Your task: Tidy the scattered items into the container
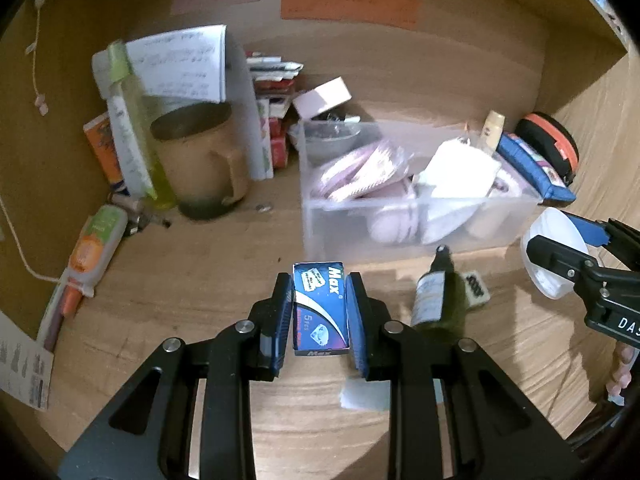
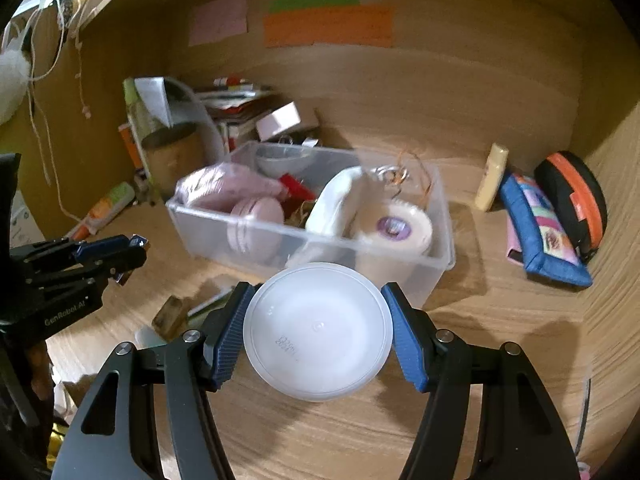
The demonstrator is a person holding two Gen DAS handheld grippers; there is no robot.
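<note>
Blue pads of my left gripper [image 1: 320, 312] sit closest in the left wrist view, narrowed onto a small blue "Max" box [image 1: 320, 308] and pressing its two long sides; the box is held clear of the wooden desk [image 1: 200, 292]. My right gripper [image 2: 318, 332] is spread much wider, its pads clamped on opposite edges of a round white lid [image 2: 318, 330], which it carries flat, face up toward the camera.

Just past the left claw, a small dark bottle [image 1: 434, 292] stands on the desk, with a loose tag-like piece beside it that I cannot identify. Both are near the front wall of the clear plastic container [image 1: 360, 236], which lies a little farther on and already holds pink pouches, a white roll and other bits.

I judge this to be the carry stage: both claws are loaded and facing the bin, neither yet over its rim. The next move calls for lifting each item above the front wall, picking a free patch among the contents, and only then letting the pads part. The lid is wide, so it may need tilting to settle.

Farther back, a tan mug [image 1: 200, 160] and stacked papers stand to the left, and a blue pouch [image 2: 544, 240] and a black-and-orange case [image 2: 576, 200] lie to the right, all outside the bin.
</note>
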